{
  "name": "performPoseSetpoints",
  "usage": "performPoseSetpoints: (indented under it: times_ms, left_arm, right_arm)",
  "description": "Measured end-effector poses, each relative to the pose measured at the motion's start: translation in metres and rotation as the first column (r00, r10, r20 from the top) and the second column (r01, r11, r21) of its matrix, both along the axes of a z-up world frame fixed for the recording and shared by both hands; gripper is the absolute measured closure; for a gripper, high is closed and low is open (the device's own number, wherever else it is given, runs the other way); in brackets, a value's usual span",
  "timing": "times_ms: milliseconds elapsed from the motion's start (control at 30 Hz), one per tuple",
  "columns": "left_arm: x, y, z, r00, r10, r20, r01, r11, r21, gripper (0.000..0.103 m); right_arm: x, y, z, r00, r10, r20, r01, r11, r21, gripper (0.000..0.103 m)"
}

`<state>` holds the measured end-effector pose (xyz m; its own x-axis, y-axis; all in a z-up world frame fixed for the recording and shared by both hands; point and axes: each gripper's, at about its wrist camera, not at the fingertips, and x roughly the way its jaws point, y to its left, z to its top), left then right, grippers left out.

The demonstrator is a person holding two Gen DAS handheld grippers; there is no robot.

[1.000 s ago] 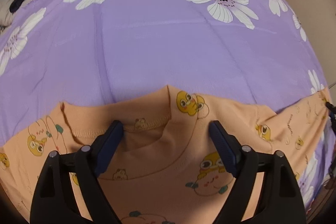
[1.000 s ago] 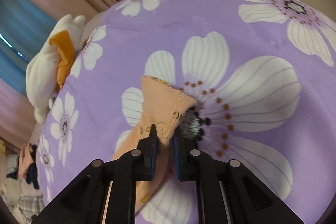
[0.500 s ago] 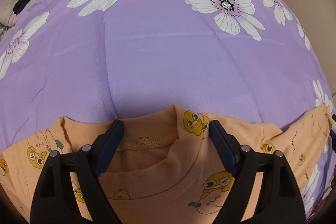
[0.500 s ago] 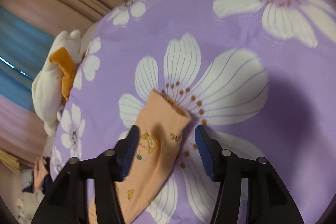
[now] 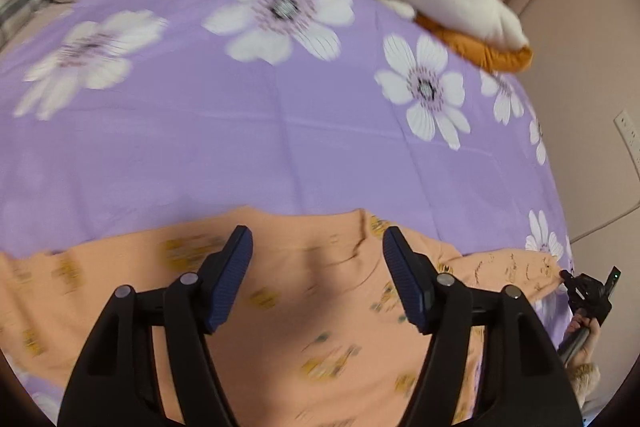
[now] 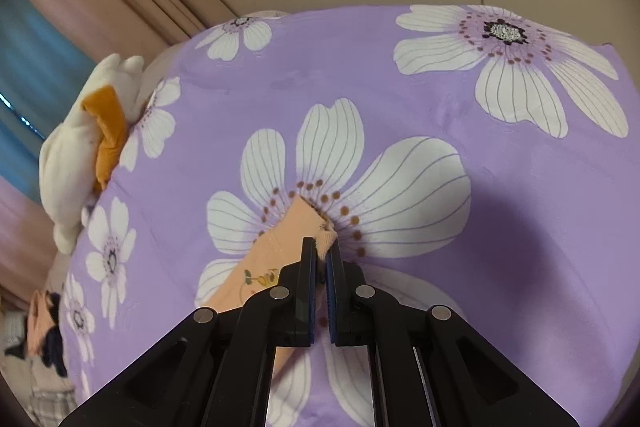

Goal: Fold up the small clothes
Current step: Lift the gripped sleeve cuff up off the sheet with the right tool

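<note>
At lower centre, the sleeve cuff [image 6: 316,227] is clamped by the right gripper [image 6: 321,259], while the closing left gripper [image 5: 316,283] is held wide apart, empty, above the shirt [image 5: 304,311].

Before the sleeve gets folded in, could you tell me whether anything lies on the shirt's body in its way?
Nothing visible does: the right gripper pinches the sleeve cuff, and the peach shirt lies bare under the closing left gripper.
</note>
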<state>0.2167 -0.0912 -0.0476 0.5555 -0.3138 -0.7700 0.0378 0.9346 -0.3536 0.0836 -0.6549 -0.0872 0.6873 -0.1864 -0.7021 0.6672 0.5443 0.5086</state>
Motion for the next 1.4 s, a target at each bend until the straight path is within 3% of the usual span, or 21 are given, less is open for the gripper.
performPoseSetpoints:
  times_ms: [133, 333, 467, 633, 733, 900, 1067, 1400]
  left_arm:
    - [-0.042, 0.04, 0.024, 0.998, 0.067, 0.019, -0.067, 0.998, 0.012, 0.024]
    - [-0.104, 0.072, 0.048, 0.99, 0.121, 0.066, -0.117, 0.991, -0.063, 0.009]
    - [-0.133, 0.077, 0.057, 0.983, 0.144, 0.111, -0.142, 0.99, -0.02, 0.009]
    - [-0.154, 0.097, 0.055, 0.984, 0.148, 0.095, -0.143, 0.988, -0.064, 0.009]
    - [-0.166, 0.11, 0.055, 0.981, 0.161, 0.106, -0.154, 0.985, -0.076, 0.009]
    - [-0.181, 0.132, 0.054, 0.973, 0.201, 0.11, -0.194, 0.978, -0.071, 0.009]
    - [-0.194, 0.151, 0.054, 0.968, 0.222, 0.118, -0.211, 0.972, -0.1, 0.009]
    - [-0.203, 0.159, 0.045, 0.971, 0.214, 0.106, -0.204, 0.974, -0.098, 0.009]
  right_arm:
    - [0.004, 0.015, 0.027, 0.998, 0.022, 0.066, -0.019, 0.999, -0.048, 0.097]
    - [0.022, 0.068, 0.1, 0.975, 0.169, 0.144, -0.137, 0.968, -0.208, 0.097]
    - [0.031, 0.113, 0.14, 0.946, 0.275, 0.171, -0.219, 0.933, -0.286, 0.097]
    - [0.045, 0.169, 0.171, 0.901, 0.396, 0.175, -0.317, 0.879, -0.356, 0.097]
    - [0.054, 0.204, 0.179, 0.884, 0.445, 0.147, -0.359, 0.845, -0.398, 0.097]
    - [0.068, 0.247, 0.178, 0.853, 0.506, 0.128, -0.43, 0.82, -0.377, 0.097]
    - [0.072, 0.297, 0.182, 0.797, 0.593, 0.115, -0.505, 0.758, -0.412, 0.097]
    - [0.072, 0.362, 0.173, 0.716, 0.693, 0.085, -0.614, 0.683, -0.397, 0.097]
